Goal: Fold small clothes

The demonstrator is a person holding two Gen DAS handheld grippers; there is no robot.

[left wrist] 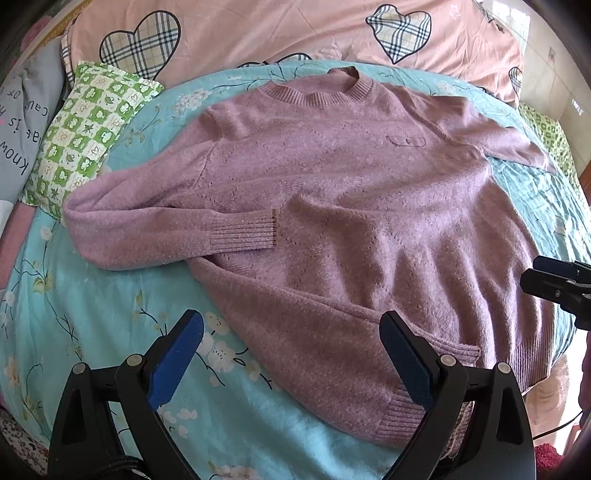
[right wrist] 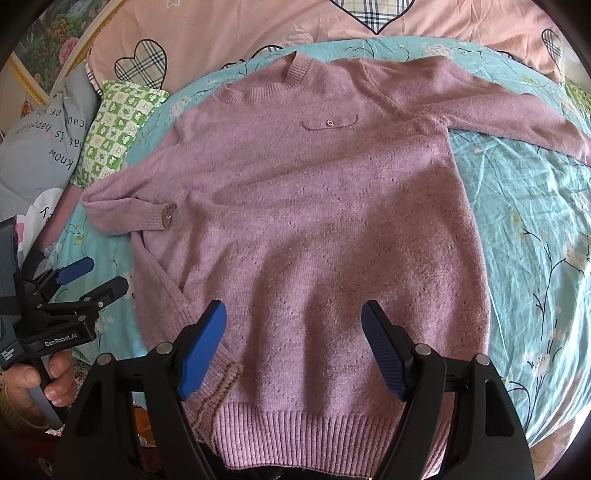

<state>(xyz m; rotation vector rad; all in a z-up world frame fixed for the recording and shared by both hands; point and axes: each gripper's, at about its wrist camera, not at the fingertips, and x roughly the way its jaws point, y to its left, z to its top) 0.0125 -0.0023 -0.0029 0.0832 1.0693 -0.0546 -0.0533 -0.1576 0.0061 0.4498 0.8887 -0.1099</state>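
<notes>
Jaws spread wide on both grippers, pinching nothing. Left gripper (left wrist: 291,332) hovering over the sweater's near left edge; right gripper (right wrist: 293,325) hanging above the hem (right wrist: 314,432). Lying front-up on the turquoise floral quilt (left wrist: 92,302), pink sweater (right wrist: 314,221), collar (left wrist: 319,94) toward the pink pillow (left wrist: 295,33). Left sleeve (left wrist: 166,229) already doubled in across the body; right sleeve (right wrist: 498,107) stretching out sideways. Judging the sleeve-folding step half done; next likely calling for reaching to the outstretched cuff, closing on it, and drawing it inward over the chest.
</notes>
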